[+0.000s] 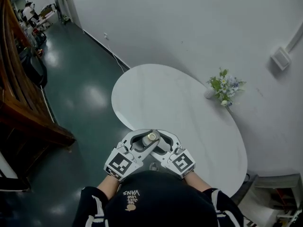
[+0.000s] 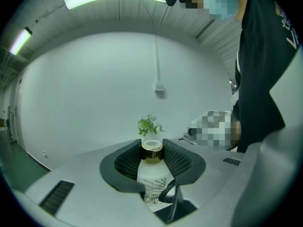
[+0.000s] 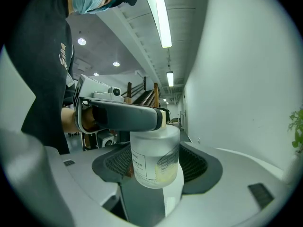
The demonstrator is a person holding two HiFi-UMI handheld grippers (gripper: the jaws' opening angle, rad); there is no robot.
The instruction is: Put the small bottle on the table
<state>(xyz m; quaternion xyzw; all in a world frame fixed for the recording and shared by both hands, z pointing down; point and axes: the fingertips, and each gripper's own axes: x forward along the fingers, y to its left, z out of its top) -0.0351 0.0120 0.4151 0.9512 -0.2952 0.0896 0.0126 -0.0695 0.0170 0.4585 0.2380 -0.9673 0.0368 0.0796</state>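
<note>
Frosted round bottle [image 2: 152,176], gold collar [image 2: 152,153]

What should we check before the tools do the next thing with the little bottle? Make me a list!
1. Left tool clamps the small bottle at its gold neck: ok.
2. Right tool grips the bottle's body: ok.
3. Bottle upright: ok.
4. Bare spot on the table ahead: ok. The flowers stand far off at its other side.
5. Bottle's base touching the table: cannot tell.
</note>
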